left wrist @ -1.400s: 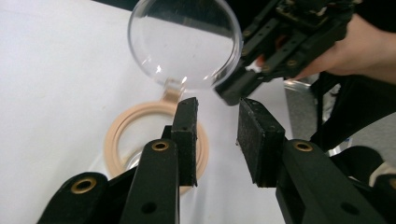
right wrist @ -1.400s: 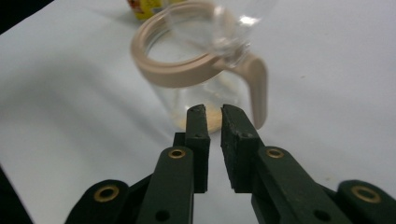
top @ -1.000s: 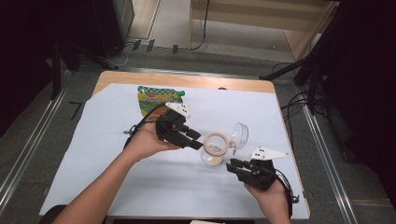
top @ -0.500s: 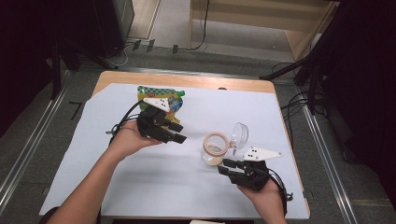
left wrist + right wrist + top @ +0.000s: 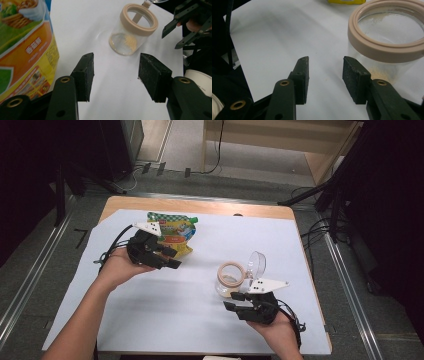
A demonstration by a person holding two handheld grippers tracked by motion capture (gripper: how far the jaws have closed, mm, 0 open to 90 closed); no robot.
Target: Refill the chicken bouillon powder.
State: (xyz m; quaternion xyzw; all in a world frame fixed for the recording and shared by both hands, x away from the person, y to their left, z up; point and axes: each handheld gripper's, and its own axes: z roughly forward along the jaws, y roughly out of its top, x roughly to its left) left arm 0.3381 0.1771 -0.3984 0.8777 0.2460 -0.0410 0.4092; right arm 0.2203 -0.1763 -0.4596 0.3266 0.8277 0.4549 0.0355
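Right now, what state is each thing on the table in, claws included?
Jar: upright, mouth open, hinged clear lid flipped back, a little powder at the bottom, free of both claws.
Pouch: lying flat on the white sheet, green cap on.
Left claw: open, nothing between its jaws.
Right claw: open, jaws have just been opening, empty, beside the jar.

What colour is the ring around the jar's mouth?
Beige-pink ring on the clear jar; the right gripper view shows it best.
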